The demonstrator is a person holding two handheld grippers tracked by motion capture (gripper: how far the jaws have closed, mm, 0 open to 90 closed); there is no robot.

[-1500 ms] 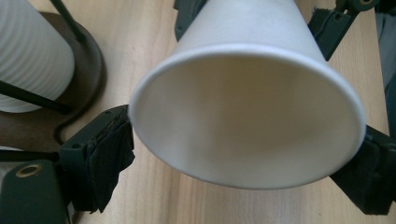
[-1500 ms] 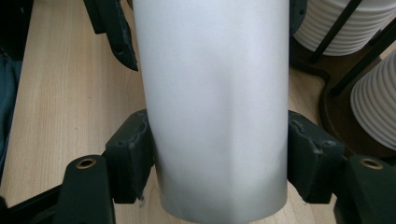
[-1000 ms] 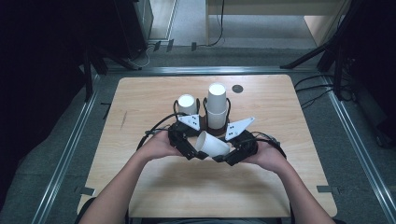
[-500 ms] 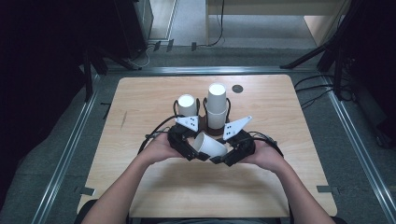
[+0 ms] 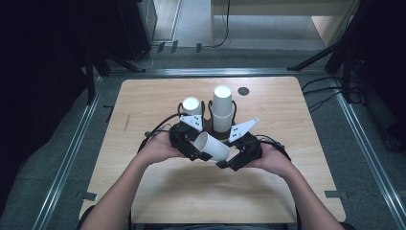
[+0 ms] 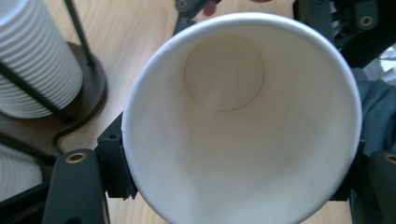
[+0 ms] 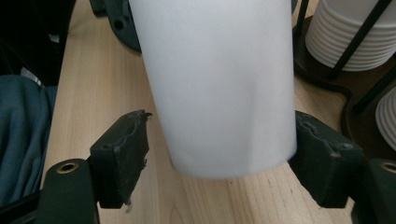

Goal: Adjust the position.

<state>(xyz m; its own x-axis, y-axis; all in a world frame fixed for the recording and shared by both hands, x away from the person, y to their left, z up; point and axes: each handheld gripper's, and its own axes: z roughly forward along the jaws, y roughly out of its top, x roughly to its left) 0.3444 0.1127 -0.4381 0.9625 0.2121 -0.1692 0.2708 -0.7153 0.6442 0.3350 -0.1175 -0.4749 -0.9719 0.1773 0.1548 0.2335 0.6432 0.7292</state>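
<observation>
A white paper cup [image 5: 212,146] lies tilted above the worktop [image 5: 143,100], its rim end clamped in the left gripper [image 6: 233,186], whose jaws have just been closing. The right gripper [image 7: 217,172] has just been opening; its jaws flank the cup's base, a gap showing at one pad. The cup hides the left jaws' pads and cuts off the stacked cups [image 5: 222,108] behind.

We see a plain white paper cup [image 5: 212,146], black grippers with grey plates, white ribbed cup stacks [image 5: 222,109] and a pale wood-grain table [image 5: 287,191].
</observation>
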